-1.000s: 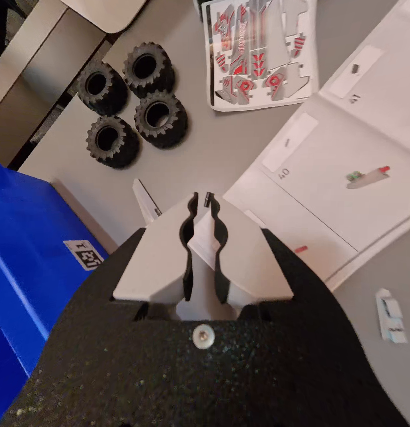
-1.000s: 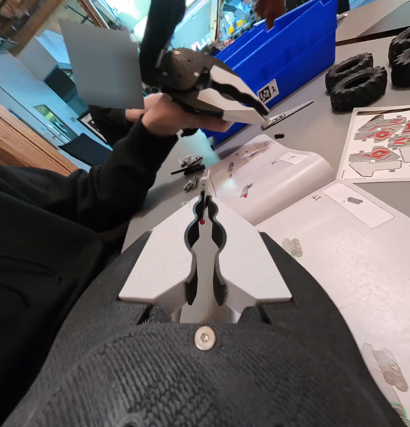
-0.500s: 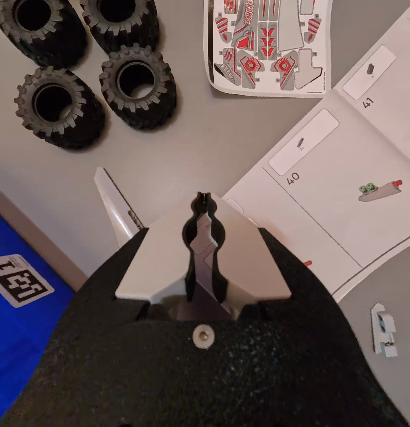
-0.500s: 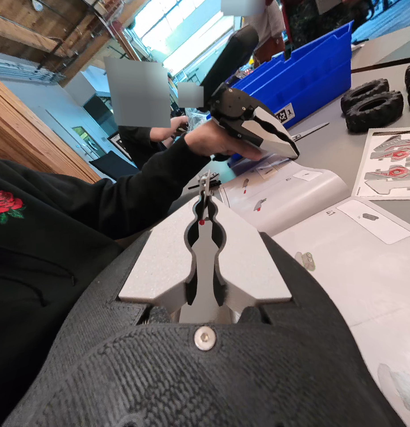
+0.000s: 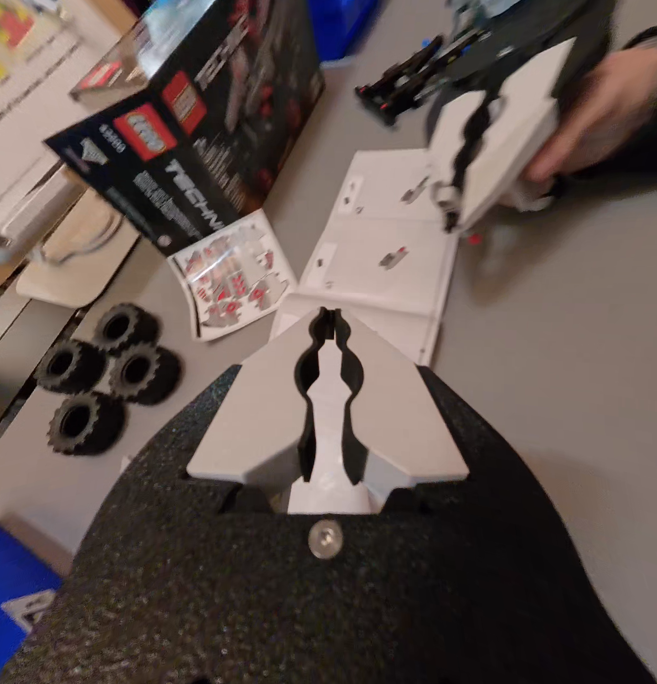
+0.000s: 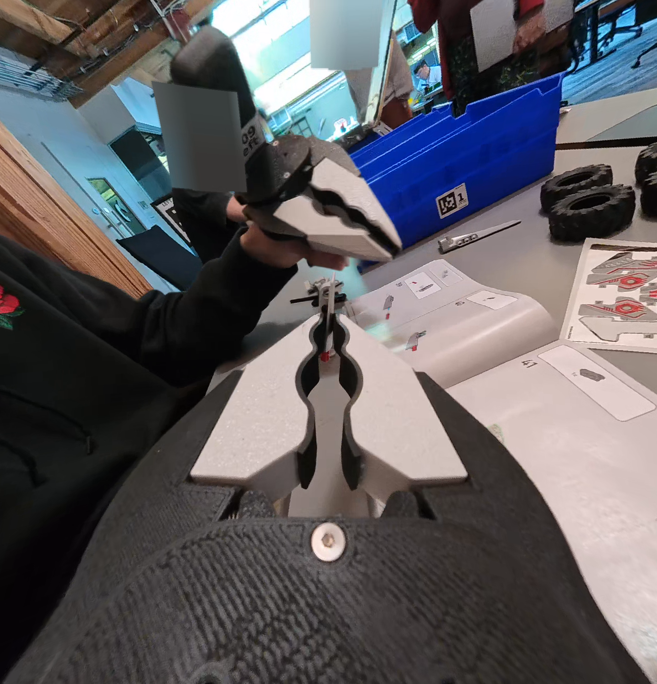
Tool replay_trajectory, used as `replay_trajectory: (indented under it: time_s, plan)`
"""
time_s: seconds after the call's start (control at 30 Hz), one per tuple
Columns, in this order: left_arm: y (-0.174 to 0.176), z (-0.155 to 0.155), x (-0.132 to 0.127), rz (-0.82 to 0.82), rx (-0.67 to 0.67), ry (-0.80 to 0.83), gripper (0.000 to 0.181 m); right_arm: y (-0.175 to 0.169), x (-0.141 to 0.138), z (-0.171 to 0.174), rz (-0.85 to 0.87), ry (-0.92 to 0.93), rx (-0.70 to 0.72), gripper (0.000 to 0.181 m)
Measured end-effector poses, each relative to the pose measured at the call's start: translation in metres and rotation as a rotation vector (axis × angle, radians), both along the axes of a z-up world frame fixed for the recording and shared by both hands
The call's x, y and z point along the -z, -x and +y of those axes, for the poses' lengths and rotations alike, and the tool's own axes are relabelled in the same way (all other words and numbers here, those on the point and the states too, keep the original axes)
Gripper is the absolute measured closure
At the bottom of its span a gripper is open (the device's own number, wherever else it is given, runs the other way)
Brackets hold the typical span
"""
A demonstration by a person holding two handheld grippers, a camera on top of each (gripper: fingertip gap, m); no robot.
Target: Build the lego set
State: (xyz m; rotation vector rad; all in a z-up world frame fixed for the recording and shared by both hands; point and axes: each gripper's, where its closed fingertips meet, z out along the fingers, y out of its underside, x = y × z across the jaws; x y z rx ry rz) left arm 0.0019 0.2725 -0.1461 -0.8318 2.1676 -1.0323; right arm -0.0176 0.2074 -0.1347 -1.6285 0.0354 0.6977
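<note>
My left gripper [image 5: 329,317] is shut on a small black pin, which shows only as a dark sliver between the fingertips. It hangs in the air over the open instruction booklet [image 5: 375,266]. In the right wrist view it [image 6: 390,246] points down and right, above the booklet [image 6: 449,322]. My right gripper [image 6: 329,318] is shut on a thin white panel piece [image 6: 332,296] with a red pin [image 6: 324,356] at its lower end. In the left wrist view my right gripper [image 5: 451,207] is blurred at the upper right, held by a hand.
Several black tyres [image 5: 108,377] lie at the left, next to a sticker sheet [image 5: 234,285] and the black set box [image 5: 208,129]. A part-built black frame [image 5: 404,85] lies behind the booklet. A blue bin [image 6: 467,159], a long white panel [image 6: 478,233] and small loose parts [image 6: 312,290] are on the table.
My left gripper closed on the black pin, rose from the table and tilted up to face across it towards my right gripper. My right gripper kept its hold on the white piece.
</note>
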Motion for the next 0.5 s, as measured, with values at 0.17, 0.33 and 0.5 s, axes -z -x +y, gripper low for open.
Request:
replay_trajectory:
  time_s: [0.17,0.33,0.5]
  plan:
    - [0.029,-0.029,0.016,0.078,0.107,-0.003,0.18,0.0,0.005,0.001,-0.025,0.036,0.008,0.18]
    - [0.035,-0.016,0.056,0.252,0.023,0.012,0.179,-0.004,0.019,0.005,-0.023,0.133,0.028,0.18]
    - [0.039,-0.009,0.08,0.353,0.029,0.017,0.179,-0.005,0.028,0.006,0.011,0.197,0.029,0.18]
